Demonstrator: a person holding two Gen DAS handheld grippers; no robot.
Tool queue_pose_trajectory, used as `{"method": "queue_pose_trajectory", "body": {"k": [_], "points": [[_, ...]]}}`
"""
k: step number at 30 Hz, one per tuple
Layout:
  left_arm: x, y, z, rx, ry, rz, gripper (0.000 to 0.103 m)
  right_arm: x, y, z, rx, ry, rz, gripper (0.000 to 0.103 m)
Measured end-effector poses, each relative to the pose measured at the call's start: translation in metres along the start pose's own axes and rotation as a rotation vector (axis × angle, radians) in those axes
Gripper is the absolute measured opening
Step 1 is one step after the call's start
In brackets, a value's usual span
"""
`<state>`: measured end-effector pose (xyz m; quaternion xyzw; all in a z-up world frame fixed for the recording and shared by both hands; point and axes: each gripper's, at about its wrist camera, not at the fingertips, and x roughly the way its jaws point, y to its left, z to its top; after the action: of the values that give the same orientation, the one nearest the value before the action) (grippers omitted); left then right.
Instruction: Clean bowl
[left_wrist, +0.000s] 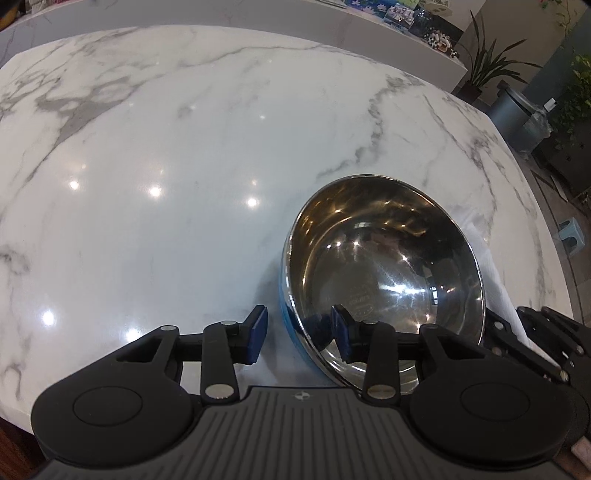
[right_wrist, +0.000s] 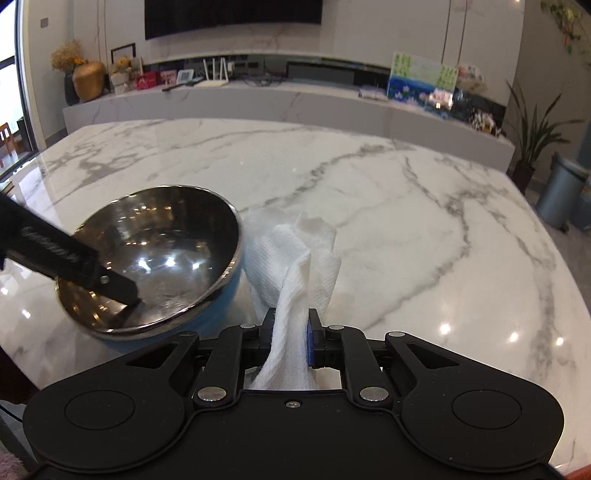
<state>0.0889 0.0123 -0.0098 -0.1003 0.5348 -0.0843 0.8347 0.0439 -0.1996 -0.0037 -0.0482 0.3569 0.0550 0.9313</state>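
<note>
The bowl (left_wrist: 384, 273) is steel inside and blue outside, empty and shiny, tilted with its near rim between the pads of the left hand-held gripper (left_wrist: 299, 339). The white paper towel (right_wrist: 295, 266) is crumpled, pinched in the right hand-held gripper (right_wrist: 290, 336), just beside the bowl's right wall.

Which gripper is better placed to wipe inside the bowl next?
Right. The right gripper is shut on the paper towel beside the bowl; the left gripper straddles its rim, open.

Glossy steel bowl (left_wrist: 384, 266), polished marble table (left_wrist: 166, 147)
</note>
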Motion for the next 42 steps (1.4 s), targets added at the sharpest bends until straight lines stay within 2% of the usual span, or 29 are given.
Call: {"method": "queue_pose_trajectory", "body": {"k": [3, 11, 23, 29, 33, 36, 42], "points": [[0.0, -0.003, 0.0, 0.014, -0.005, -0.002, 0.027, -0.005, 0.006, 0.0, -0.017, -0.017, 0.005, 0.012], [0.0, -0.003, 0.002, 0.011, -0.019, 0.007, 0.026, -0.008, 0.014, 0.006, -0.037, -0.029, 0.017, 0.011], [0.012, -0.003, 0.033, 0.03, -0.053, 0.057, 0.026, 0.012, 0.017, 0.03, -0.045, -0.031, 0.026, 0.011], [0.012, 0.002, 0.035, -0.008, -0.064, 0.047, 0.026, 0.015, 0.019, 0.039, -0.054, -0.039, 0.006, 0.011], [0.007, 0.005, 0.032, -0.05, -0.061, 0.075, 0.046, 0.015, 0.022, 0.036, -0.066, -0.039, -0.019, 0.011], [0.001, 0.006, 0.029, -0.074, -0.074, 0.108, 0.049, 0.013, 0.022, 0.034, -0.057, -0.036, -0.036, 0.011], [-0.008, 0.006, 0.022, -0.102, -0.087, 0.048, 0.051, 0.006, 0.023, 0.035, -0.056, -0.053, -0.042, 0.011]]}}
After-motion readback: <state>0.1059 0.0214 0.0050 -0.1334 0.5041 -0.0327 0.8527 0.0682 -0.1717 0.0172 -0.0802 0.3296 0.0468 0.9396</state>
